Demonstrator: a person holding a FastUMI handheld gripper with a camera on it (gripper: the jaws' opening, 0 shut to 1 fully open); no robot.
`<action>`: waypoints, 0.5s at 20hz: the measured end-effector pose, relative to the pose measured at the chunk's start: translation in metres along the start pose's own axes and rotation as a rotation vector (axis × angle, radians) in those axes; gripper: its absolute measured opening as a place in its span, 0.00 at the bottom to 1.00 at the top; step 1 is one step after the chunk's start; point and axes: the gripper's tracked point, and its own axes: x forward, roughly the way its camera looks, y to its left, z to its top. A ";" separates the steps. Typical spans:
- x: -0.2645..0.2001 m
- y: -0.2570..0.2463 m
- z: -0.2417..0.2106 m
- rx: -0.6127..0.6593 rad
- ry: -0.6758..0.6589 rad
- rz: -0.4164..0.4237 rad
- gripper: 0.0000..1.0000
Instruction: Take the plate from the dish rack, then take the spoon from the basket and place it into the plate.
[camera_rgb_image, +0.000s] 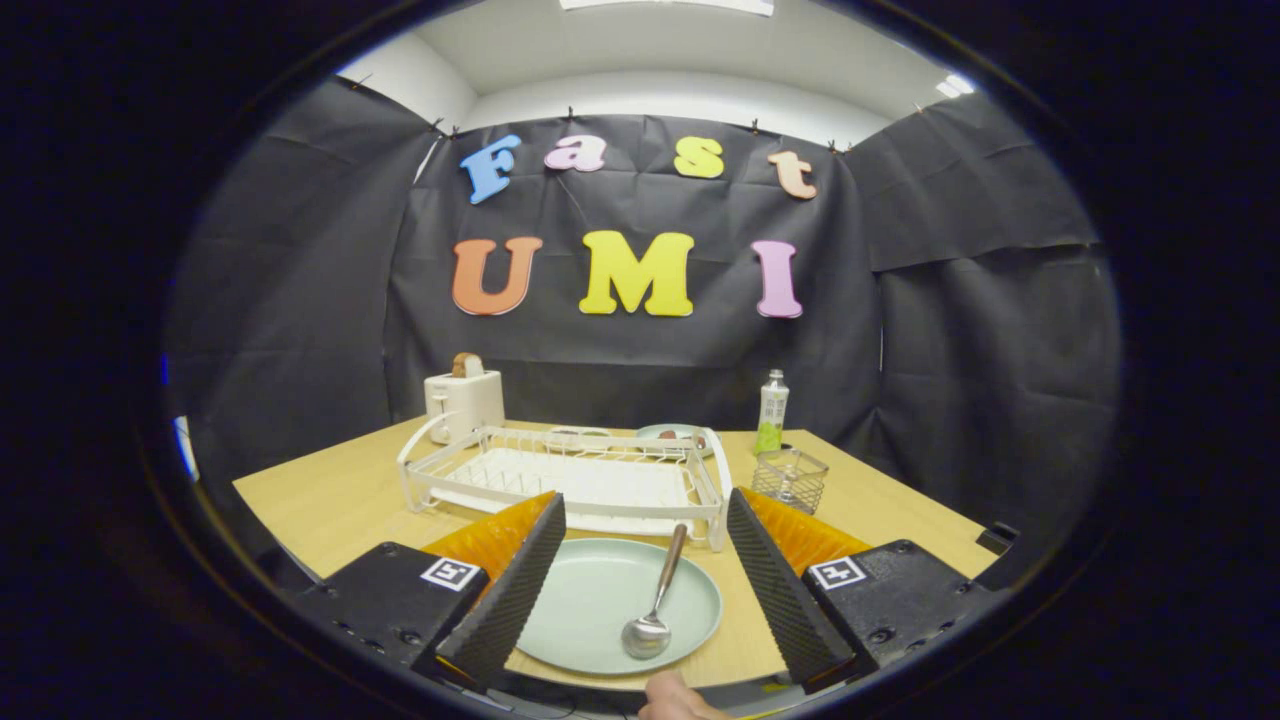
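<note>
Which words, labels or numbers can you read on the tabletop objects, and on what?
None can be read.
Bottle: label too small to read.
Tool: square coded markers, no words; its fingers stand open either side of the plate and spoon.

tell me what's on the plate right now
A spoon lies on the plate, bowl toward the camera, handle pointing at the dish rack. The tongs stand open, one finger covering the plate's edge, so that bit can't be checked.
</note>
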 end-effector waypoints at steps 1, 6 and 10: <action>-0.001 0.002 0.000 -0.003 -0.001 0.003 1.00; -0.009 0.008 -0.001 -0.011 -0.002 0.015 1.00; -0.009 0.008 -0.007 0.022 0.027 0.030 1.00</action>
